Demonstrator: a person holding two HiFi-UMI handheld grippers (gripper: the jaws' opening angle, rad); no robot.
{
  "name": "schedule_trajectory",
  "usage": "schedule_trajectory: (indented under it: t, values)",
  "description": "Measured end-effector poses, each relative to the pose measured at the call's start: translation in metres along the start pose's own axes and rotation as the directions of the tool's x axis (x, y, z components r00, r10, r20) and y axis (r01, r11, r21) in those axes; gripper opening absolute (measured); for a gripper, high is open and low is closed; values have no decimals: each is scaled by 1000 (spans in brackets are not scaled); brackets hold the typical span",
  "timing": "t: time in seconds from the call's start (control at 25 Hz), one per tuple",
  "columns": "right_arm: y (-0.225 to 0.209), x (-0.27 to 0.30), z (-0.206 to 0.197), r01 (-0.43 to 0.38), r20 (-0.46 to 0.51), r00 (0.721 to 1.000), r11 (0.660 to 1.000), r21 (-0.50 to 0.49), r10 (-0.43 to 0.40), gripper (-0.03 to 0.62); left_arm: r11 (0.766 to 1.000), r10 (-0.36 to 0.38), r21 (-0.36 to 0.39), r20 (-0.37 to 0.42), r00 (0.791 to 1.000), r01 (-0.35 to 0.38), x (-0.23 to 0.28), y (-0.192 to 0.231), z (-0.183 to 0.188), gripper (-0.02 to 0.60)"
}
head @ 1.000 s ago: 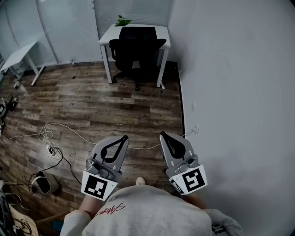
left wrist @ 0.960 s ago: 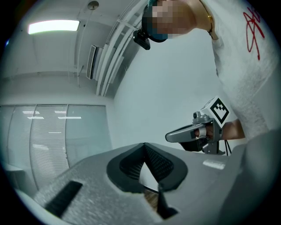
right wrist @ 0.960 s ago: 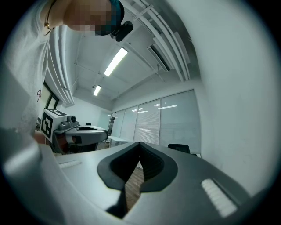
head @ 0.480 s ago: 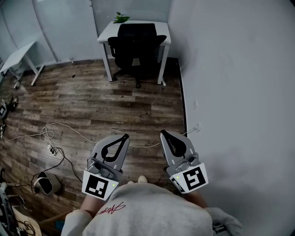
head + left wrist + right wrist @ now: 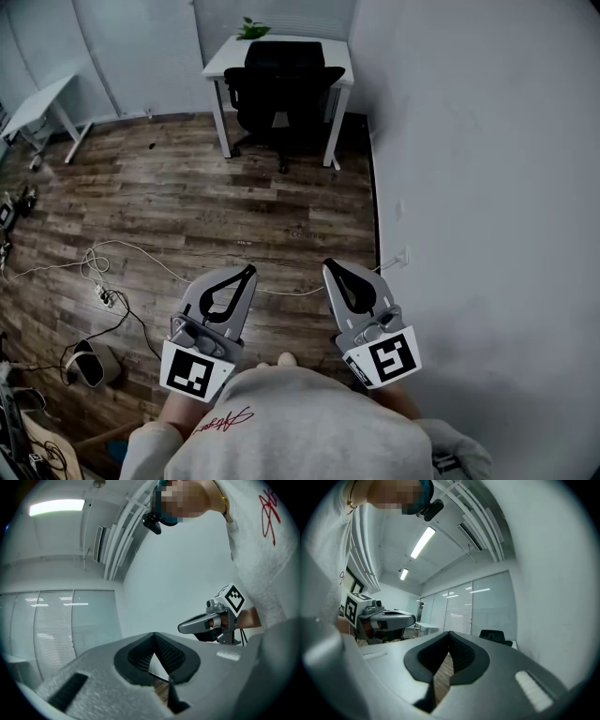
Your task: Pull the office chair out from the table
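A black office chair (image 5: 278,94) stands pushed under a small white table (image 5: 217,66) in the far corner of the room; its back also shows small in the right gripper view (image 5: 496,636). My left gripper (image 5: 248,272) and right gripper (image 5: 329,268) are held side by side close to my body, far from the chair, tips pointing toward it. Both are shut with nothing between their jaws. In the left gripper view the right gripper (image 5: 183,628) shows at the right. The left gripper (image 5: 411,618) shows at the left of the right gripper view.
A wood floor (image 5: 206,216) stretches between me and the table. White and black cables (image 5: 108,272) with a power strip lie at the left, a small device (image 5: 86,367) beside them. A grey wall (image 5: 469,187) runs along the right. Another white table (image 5: 42,108) stands far left. A plant (image 5: 251,29) sits on the table.
The chair and table have shifted slightly up in the head view and the floor has slid toward me. Both grippers stay shut and side by side.
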State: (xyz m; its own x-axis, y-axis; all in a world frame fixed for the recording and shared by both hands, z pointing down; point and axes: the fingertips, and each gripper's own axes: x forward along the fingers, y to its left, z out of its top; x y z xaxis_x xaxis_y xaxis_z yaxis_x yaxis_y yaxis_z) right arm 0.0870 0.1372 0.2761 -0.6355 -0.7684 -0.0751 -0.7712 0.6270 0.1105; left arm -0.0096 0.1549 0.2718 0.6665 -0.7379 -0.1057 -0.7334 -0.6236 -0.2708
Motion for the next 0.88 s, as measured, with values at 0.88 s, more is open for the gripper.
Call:
schedule_trajectory:
  t: [0.88]
  values:
    - [-15,1,-5,-13,12,1000,1000,18,13,2,999,33,31,-16,999,-32,3,4,-5,-6]
